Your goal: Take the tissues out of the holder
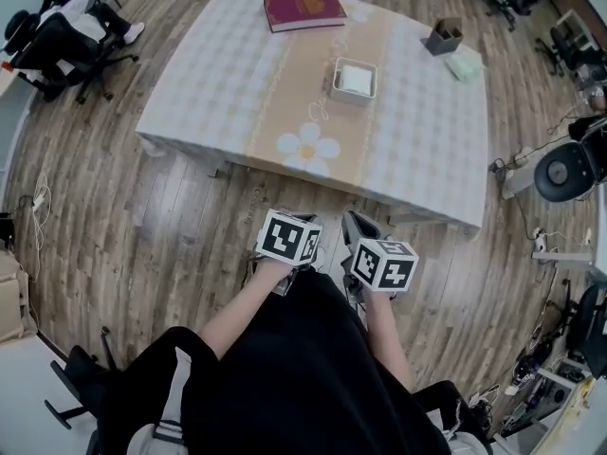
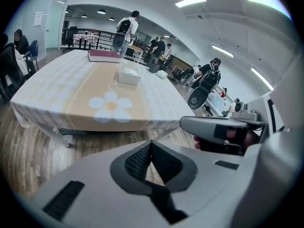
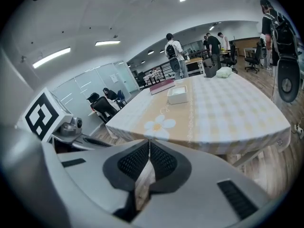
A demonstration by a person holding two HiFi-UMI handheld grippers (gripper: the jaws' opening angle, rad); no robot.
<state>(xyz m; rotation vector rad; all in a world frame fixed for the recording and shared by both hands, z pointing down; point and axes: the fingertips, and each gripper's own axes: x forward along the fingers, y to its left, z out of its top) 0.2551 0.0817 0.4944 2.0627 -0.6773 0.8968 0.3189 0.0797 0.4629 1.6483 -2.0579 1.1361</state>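
Note:
The tissue holder (image 1: pixel 354 81) is a low white box with white tissue in it. It stands on the beige middle strip of the checked tablecloth (image 1: pixel 237 83), far ahead of both grippers. It also shows in the left gripper view as the holder (image 2: pixel 129 75) and in the right gripper view as the holder (image 3: pixel 178 95). My left gripper (image 2: pixel 151 144) is shut with nothing between its pads. My right gripper (image 3: pixel 148 144) is shut and empty too. Both hang side by side over the wooden floor, short of the table's near edge (image 1: pixel 313 173), with their marker cubes (image 1: pixel 289 238) facing up.
A red book (image 1: pixel 304 10) lies at the table's far side. A dark pen holder (image 1: pixel 444 36) and a pale green pack (image 1: pixel 465 66) sit at the far right corner. Office chairs (image 1: pixel 569 169) and cables crowd the right; a seated person (image 1: pixel 57 27) is far left.

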